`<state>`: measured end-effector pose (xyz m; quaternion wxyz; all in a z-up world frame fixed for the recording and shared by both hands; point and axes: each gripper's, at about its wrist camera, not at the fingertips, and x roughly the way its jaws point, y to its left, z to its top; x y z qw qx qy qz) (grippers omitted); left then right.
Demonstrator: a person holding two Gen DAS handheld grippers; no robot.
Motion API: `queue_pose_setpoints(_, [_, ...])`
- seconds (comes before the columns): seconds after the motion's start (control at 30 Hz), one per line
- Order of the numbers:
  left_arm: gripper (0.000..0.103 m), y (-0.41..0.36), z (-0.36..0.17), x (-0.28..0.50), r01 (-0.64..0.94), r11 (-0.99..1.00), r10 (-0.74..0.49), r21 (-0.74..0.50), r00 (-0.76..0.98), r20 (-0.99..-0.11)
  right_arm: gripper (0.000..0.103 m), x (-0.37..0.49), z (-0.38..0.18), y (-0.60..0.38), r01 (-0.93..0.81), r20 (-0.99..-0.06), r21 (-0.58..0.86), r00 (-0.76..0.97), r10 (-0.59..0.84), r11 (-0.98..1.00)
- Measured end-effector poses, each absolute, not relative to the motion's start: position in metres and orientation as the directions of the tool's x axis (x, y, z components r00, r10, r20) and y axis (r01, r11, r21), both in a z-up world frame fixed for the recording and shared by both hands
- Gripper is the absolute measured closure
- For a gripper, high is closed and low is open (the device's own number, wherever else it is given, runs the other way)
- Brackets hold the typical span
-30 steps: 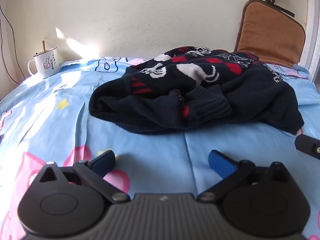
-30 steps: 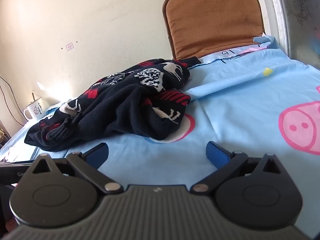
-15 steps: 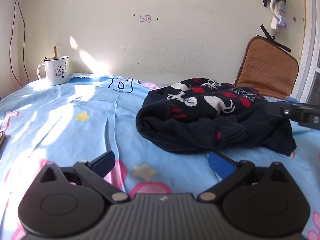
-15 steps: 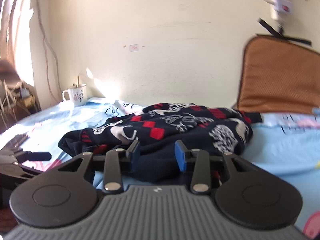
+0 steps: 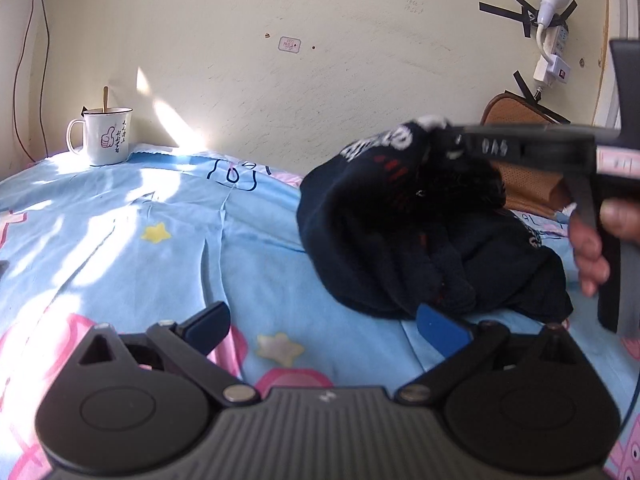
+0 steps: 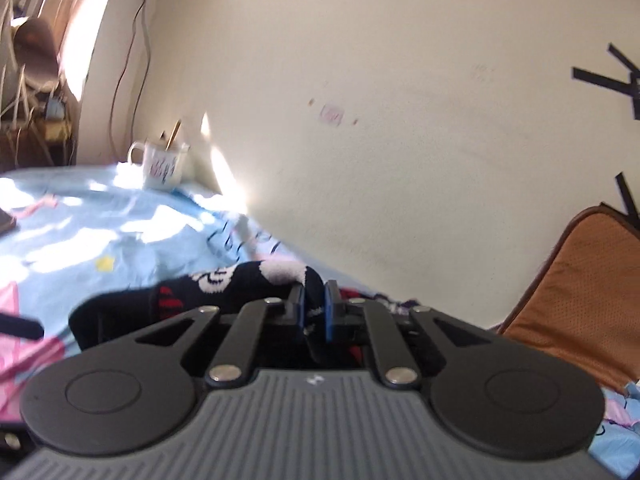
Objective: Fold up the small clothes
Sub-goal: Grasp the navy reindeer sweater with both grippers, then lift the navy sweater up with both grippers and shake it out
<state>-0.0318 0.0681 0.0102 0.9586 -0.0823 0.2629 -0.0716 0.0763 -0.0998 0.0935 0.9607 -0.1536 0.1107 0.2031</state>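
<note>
Lifting a dark patterned knit sweater (image 5: 400, 216) off the bedsheet (image 5: 160, 232), pinched in the just-closed right gripper (image 6: 314, 312); left gripper (image 5: 320, 326) spread, empty; next, probably grasping an opposite edge.

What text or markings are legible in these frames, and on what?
"DAS": embossed on the right gripper finger, left wrist view; reading uncertain.
Mug: thumbs-up drawing and vertical characters, too small to read.
Wall sticker: too small.
Bedsheet: dark printed marks, not readable.
Sweater: pattern only.
</note>
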Motion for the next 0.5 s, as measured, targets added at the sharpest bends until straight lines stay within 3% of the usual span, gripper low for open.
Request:
queue_pose_setpoints(0.2, [0.000, 0.052, 0.019, -0.039, 0.183, 0.974, -0.224, -0.133, 0.865, -0.449, 0.091, 0.063, 0.150, -0.132, -0.331, -0.157, -0.221, 0.941, 0.301, 0.917])
queue_pose_setpoints(0.33, [0.000, 0.011, 0.038, -0.046, 0.305, 0.952, -0.295, -0.039, 0.872, -0.389, 0.092, 0.047, 0.174, -0.145, -0.282, -0.088, -0.239, 0.959, 0.269, 0.929])
queue_pose_setpoints(0.5, [0.000, -0.043, 0.048, -0.030, 0.345, 0.938, -0.306, 0.038, 0.873, -0.381, 0.092, 0.029, 0.203, -0.159, -0.249, -0.030, -0.236, 0.968, 0.249, 0.939])
